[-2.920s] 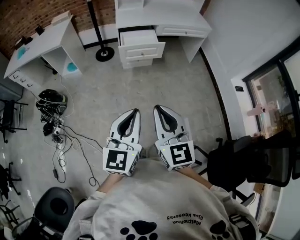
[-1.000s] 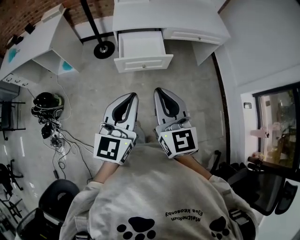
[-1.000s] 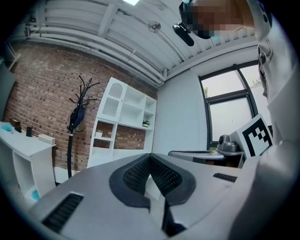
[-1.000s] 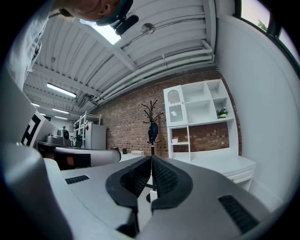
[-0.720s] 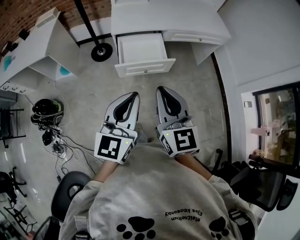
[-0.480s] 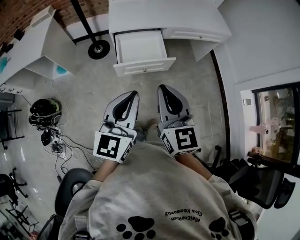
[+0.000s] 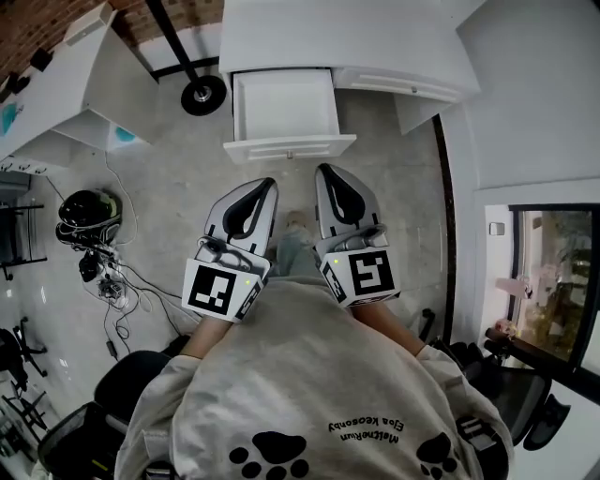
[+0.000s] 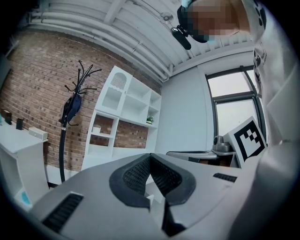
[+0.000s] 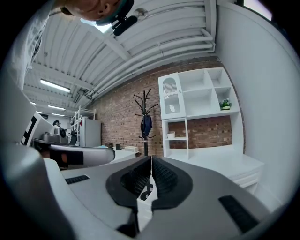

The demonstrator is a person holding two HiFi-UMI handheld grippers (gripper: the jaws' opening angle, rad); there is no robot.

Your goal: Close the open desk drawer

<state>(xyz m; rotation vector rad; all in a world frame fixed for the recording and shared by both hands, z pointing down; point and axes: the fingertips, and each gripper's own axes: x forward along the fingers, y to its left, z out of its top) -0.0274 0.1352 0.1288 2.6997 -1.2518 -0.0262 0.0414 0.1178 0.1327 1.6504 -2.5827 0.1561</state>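
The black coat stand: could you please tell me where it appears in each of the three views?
Head view: top left, the coat stand's round base on the floor, left of the open drawer.
Left gripper view: left of centre, upright against the brick wall.
Right gripper view: centre, also before the brick wall.
Shared landmark: the brick wall, which fills the top left corner in the head view.
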